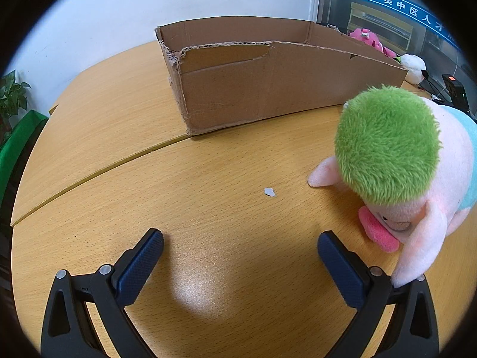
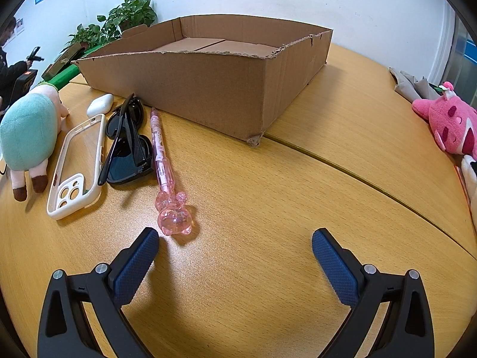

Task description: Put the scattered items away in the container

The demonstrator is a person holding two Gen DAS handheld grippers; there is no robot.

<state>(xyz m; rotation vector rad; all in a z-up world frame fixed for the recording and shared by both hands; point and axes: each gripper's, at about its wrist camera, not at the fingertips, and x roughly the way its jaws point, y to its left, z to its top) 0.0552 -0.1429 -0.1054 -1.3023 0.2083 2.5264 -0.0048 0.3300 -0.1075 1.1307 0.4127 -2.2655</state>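
Observation:
A shallow cardboard box [image 1: 268, 83] stands on the wooden table; it also shows in the right wrist view [image 2: 208, 89], and what shows of its inside is empty. A plush pig with green hair [image 1: 396, 161] lies just right of my open, empty left gripper [image 1: 240, 238], one limb touching the right finger. In the right wrist view the same plush [image 2: 28, 131], a white phone case [image 2: 78, 167], black sunglasses [image 2: 128, 149], a pink pen with a bear top [image 2: 165, 173] and a white earbud case [image 2: 100, 104] lie left of my open, empty right gripper [image 2: 235, 238].
A pink plush [image 2: 450, 125] and a white plush [image 1: 413, 65] lie at the table's far edge beside grey cloth [image 2: 411, 85]. A small grey scrap [image 1: 269, 191] lies on the table. Plants [image 2: 125, 18] and a person [image 2: 12, 65] are behind the table.

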